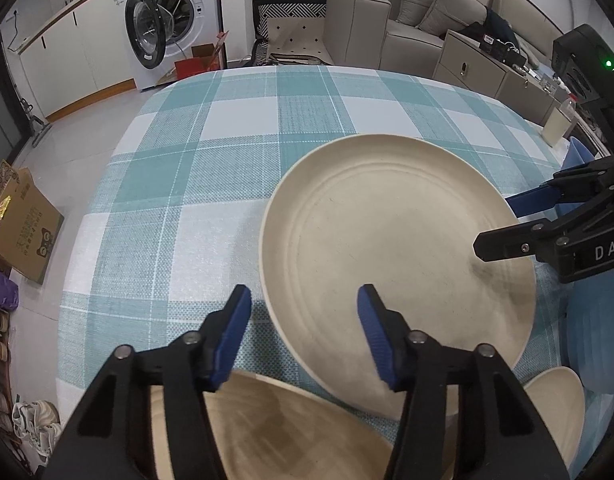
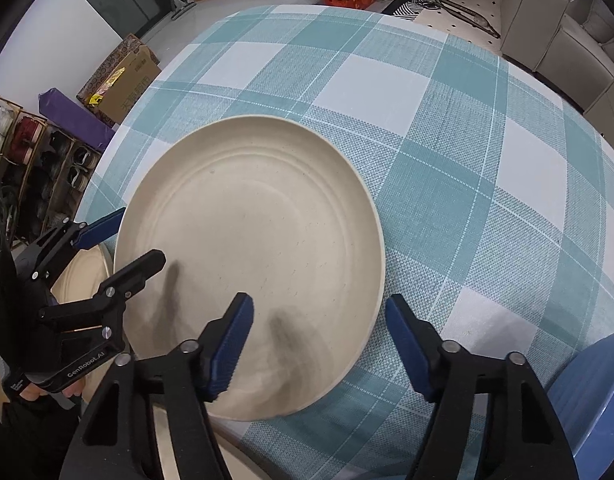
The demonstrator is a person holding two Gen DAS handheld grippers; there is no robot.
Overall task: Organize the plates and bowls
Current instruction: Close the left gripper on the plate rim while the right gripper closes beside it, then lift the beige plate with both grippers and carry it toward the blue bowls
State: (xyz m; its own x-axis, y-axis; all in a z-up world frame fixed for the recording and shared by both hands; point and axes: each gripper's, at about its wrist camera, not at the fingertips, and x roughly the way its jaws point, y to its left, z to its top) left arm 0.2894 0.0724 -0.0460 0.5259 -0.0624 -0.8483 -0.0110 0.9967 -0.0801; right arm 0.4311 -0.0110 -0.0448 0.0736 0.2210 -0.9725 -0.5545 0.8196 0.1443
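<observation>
A large cream plate (image 1: pixel 399 256) lies flat on the teal checked tablecloth (image 1: pixel 227 160); it also shows in the right wrist view (image 2: pixel 251 256). My left gripper (image 1: pixel 305 308) is open, its fingers straddling the plate's near-left rim, and appears in the right wrist view (image 2: pixel 123 236). My right gripper (image 2: pixel 319 320) is open over the plate's near-right rim, and shows in the left wrist view (image 1: pixel 495 224). A tan plate (image 1: pixel 287 432) lies under my left gripper. A small cream bowl (image 1: pixel 559 412) sits at lower right.
A blue dish (image 2: pixel 591 392) sits at the table's near right. A cup of white liquid (image 1: pixel 557 126) stands at the far right edge. Beyond the table are a washing machine (image 1: pixel 167 12), sofa (image 1: pixel 407 12), cardboard boxes (image 1: pixel 23 224) and a shoe rack (image 2: pixel 39 160).
</observation>
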